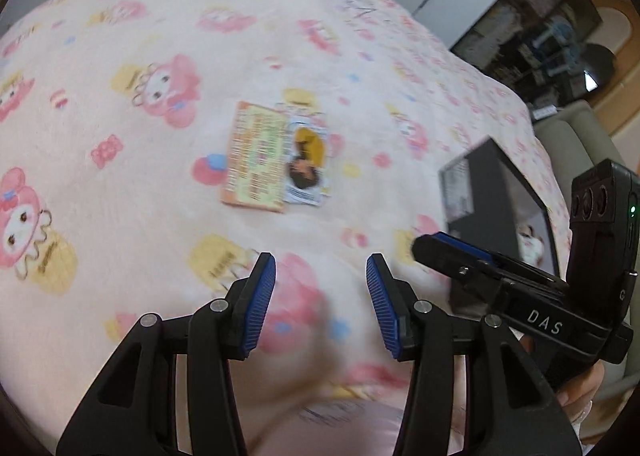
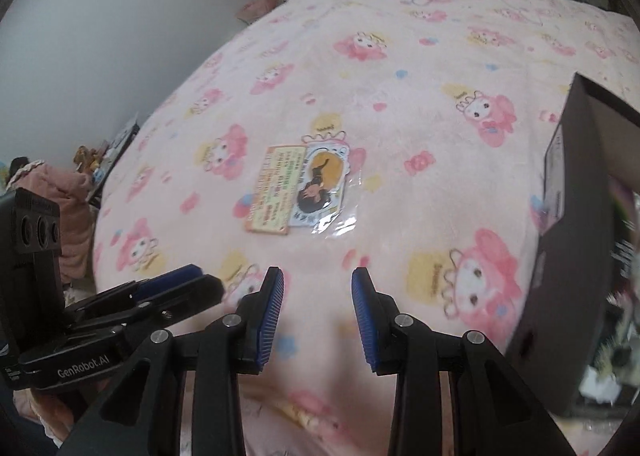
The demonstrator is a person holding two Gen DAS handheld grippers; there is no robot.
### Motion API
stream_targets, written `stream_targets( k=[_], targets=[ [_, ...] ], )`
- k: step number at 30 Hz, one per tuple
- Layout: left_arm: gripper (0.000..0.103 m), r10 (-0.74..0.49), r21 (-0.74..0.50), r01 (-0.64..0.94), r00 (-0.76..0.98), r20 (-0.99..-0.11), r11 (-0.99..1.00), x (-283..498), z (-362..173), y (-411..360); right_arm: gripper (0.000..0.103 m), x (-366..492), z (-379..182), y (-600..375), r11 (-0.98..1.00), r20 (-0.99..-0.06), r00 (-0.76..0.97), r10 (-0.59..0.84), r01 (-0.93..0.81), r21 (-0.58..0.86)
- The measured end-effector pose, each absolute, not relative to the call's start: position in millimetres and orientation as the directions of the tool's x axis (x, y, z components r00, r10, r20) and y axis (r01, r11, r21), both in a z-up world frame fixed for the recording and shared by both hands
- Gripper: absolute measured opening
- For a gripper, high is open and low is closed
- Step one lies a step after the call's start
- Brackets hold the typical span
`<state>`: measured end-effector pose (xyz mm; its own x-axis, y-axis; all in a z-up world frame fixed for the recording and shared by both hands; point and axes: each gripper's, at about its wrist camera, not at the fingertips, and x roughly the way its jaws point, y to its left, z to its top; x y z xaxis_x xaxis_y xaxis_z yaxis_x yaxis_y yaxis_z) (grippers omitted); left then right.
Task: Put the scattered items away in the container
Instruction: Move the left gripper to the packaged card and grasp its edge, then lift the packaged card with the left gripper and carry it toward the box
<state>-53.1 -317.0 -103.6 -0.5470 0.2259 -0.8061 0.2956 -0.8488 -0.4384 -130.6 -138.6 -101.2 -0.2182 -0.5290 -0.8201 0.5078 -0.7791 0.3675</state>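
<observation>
Both my black, blue-padded grippers, left [image 1: 321, 284] and right [image 2: 317, 298], hover half-open and empty; the orange-bordered printed card [image 1: 256, 163] overlapping a clear-sleeved picture card [image 1: 308, 161] lies straight ahead, long axis pointing away, equally near both.

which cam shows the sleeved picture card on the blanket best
The right wrist view. There the picture card is sharper, and its clear sleeve and the orange card overlapping its left edge are plain. The left wrist view also shows it whole, but motion blur smears the print.
</observation>
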Motion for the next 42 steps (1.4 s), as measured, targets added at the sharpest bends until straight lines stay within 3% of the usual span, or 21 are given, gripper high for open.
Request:
stream_targets(
  k=[4,8,16,18,19,21,25,34,42],
  targets=[
    [0.048,0.233,-0.454,0.336,-0.531,-0.815,-0.825,-76.5,-128.1,-344.3,0.032,-163.3,-128.0,-150.9,-0.794,-0.838,-0.192,-0.51,0.479,0.373],
    [0.048,0.232,-0.458,0.362,-0.52,-0.822,-0.812,-99.9,-144.8,-364.6,0.05,-189.9,-150.2,-167.2,-0.806,-0.854,-0.178,-0.49,0.466,0.365],
    [0.047,0.242,-0.465,0.375,-0.507,-0.827,-0.802,-125.3,-169.2,-375.4,0.058,-215.5,-178.8,-190.1,-0.805,-0.862,-0.153,-0.482,0.466,0.367],
    [0.033,0.239,-0.459,0.373,-0.503,-0.83,-0.806,-126.1,-170.5,-372.6,0.058,-213.4,-181.0,-194.4,-0.79,-0.856,-0.148,-0.495,0.487,0.373],
    [0.025,0.243,-0.457,0.364,-0.502,-0.83,-0.811,-126.3,-168.7,-370.0,0.057,-211.3,-180.3,-196.1,-0.778,-0.851,-0.138,-0.507,0.498,0.383],
    [0.024,0.24,-0.451,0.346,-0.508,-0.827,-0.822,-122.4,-160.2,-364.2,0.03,-205.8,-175.7,-197.0,-0.756,-0.84,-0.112,-0.53,0.512,0.409],
    [0.02,0.253,-0.459,0.291,-0.538,-0.804,-0.839,-104.9,-126.8,-347.6,0.016,-189.7,-153.5,-185.3,-0.748,-0.832,-0.127,-0.54,0.525,0.405],
    [0.019,0.297,-0.446,0.135,-0.573,-0.764,-0.885,-55.4,-54.7,-264.5,0.016,-115.0,-68.8,-106.6,-0.711,-0.748,-0.197,-0.634,0.529,0.464],
    [0.019,0.406,-0.469,-0.01,-0.516,-0.755,-0.883,-22.1,-41.0,-154.0,0.016,-51.0,-49.5,-2.8,-0.745,-0.725,-0.264,-0.637,0.452,0.491]
  ],
)
